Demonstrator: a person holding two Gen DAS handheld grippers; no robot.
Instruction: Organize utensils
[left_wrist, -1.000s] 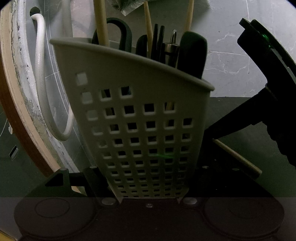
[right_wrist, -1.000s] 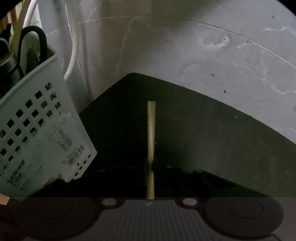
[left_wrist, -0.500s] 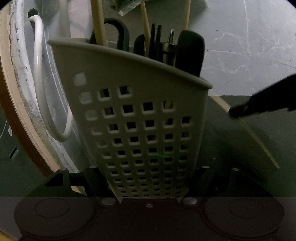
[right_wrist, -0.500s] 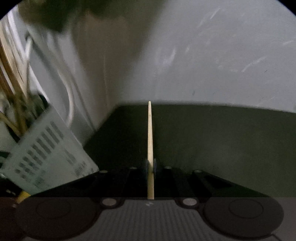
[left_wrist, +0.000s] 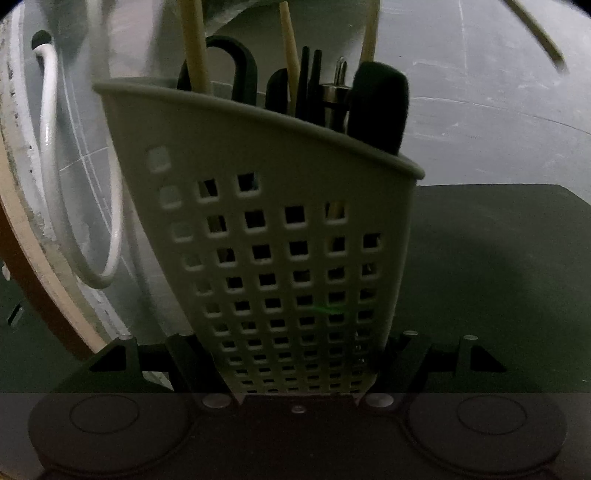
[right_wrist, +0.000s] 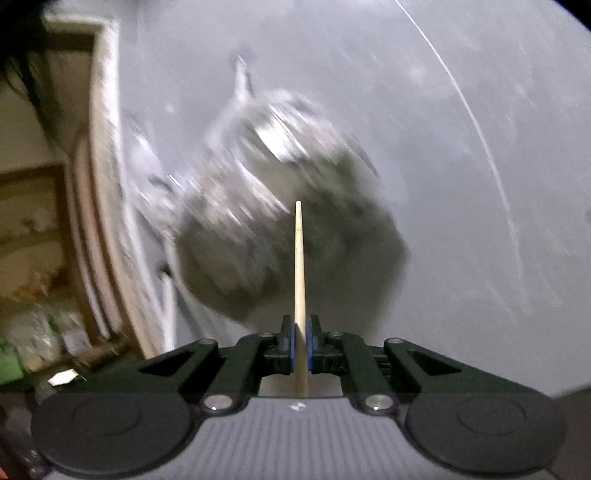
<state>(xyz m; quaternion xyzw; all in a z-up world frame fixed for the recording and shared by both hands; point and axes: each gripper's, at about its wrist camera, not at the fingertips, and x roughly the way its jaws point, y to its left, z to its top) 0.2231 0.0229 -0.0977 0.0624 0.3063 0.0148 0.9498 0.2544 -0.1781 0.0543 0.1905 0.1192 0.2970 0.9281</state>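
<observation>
A grey perforated utensil basket (left_wrist: 288, 236) stands tilted on the dark mat, and my left gripper (left_wrist: 295, 350) is shut on its lower part, one finger on either side. Wooden chopsticks (left_wrist: 195, 48), a black looped handle (left_wrist: 240, 62), a thick black handle (left_wrist: 380, 107) and a metal piece (left_wrist: 340, 81) stick out of it. My right gripper (right_wrist: 301, 339) is shut on a single wooden chopstick (right_wrist: 299, 266), held between its blue pads (right_wrist: 291, 347) and pointing straight ahead. The same chopstick (left_wrist: 535, 33) shows blurred at the upper right of the left wrist view, above the basket.
The dark mat (left_wrist: 498, 277) lies on a pale marbled surface (left_wrist: 480, 92). A white cable loop (left_wrist: 51, 166) and a curved wooden edge (left_wrist: 22, 258) are left of the basket. A blurred crumpled plastic bag (right_wrist: 277, 184) and a wooden frame (right_wrist: 103, 184) lie ahead of the right gripper.
The right gripper has lifted the chopstick off the dark mat and swung up towards level, out past the basket. The left gripper and the basket have stayed put.
</observation>
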